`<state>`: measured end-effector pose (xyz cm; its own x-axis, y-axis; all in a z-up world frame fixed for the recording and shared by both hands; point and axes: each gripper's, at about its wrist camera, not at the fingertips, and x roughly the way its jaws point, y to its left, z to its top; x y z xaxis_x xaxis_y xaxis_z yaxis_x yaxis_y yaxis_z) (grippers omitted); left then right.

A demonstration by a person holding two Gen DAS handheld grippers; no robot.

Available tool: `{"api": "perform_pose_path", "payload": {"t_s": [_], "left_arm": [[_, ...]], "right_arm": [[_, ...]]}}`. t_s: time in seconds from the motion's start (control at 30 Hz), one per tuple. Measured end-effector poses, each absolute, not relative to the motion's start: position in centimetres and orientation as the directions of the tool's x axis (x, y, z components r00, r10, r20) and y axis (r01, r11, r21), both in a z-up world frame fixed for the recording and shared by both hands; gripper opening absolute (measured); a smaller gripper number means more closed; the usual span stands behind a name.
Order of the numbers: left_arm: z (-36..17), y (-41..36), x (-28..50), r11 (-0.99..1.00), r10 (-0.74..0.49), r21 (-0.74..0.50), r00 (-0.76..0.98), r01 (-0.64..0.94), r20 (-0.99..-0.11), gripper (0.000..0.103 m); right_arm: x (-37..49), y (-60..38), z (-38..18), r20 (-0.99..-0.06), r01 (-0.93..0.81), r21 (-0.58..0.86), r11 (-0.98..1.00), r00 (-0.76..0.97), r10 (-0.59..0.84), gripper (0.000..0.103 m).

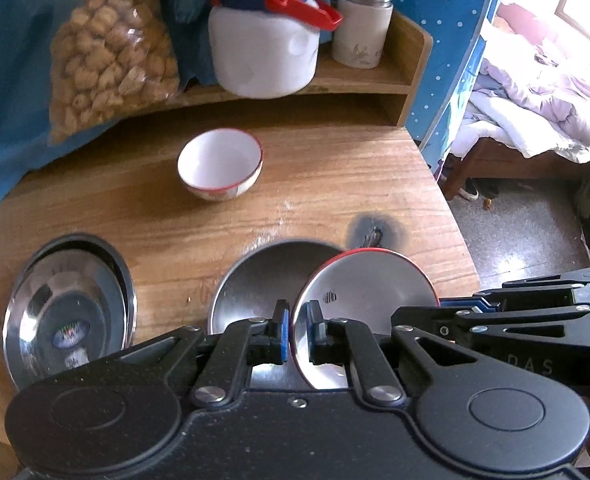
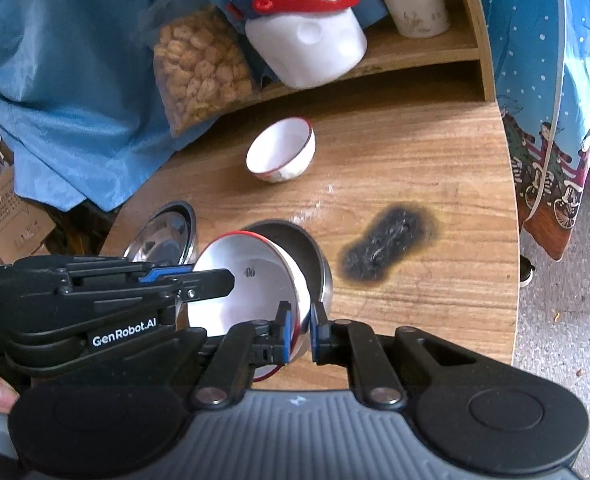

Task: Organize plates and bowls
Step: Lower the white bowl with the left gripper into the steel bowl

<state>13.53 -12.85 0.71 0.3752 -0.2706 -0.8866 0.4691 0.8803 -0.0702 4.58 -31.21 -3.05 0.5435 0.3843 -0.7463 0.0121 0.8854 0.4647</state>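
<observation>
A white enamel plate with a red rim (image 1: 369, 288) (image 2: 243, 276) hangs tilted between both grippers. My left gripper (image 1: 298, 322) is shut on its near rim in the left wrist view and reaches in from the left (image 2: 215, 280) in the right wrist view. My right gripper (image 2: 299, 330) is shut on the plate's opposite rim and enters from the right (image 1: 451, 318). Just beneath the plate sits a steel dish (image 1: 255, 280) (image 2: 307, 248) on the wooden table (image 1: 135, 208). A stack of shiny steel plates (image 1: 67, 316) (image 2: 163, 236) lies to the left. A small white red-rimmed bowl (image 1: 221, 164) (image 2: 281, 152) stands upright farther back.
A wooden shelf (image 1: 359, 80) at the back holds a bag of snacks (image 1: 107, 60), a white jug with a red handle (image 1: 263, 48) and a white canister (image 1: 361, 28). A black burn mark (image 2: 387, 244) scars the table right of the dishes. The table's curved edge (image 2: 513, 280) drops to the floor.
</observation>
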Motion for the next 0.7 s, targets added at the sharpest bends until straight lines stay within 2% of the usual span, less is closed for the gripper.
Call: {"api": "perform_pose_path", "payload": {"t_s": [0.7], "left_arm": [[-0.6, -10.5, 14.9, 0.893, -0.286, -0.118, 0.345, 0.434, -0.894, 0.008]], "right_arm": [[6.2, -29.2, -3.5, -0.783, 0.026, 0.438, 0.899, 0.502, 0.367, 0.011]]}}
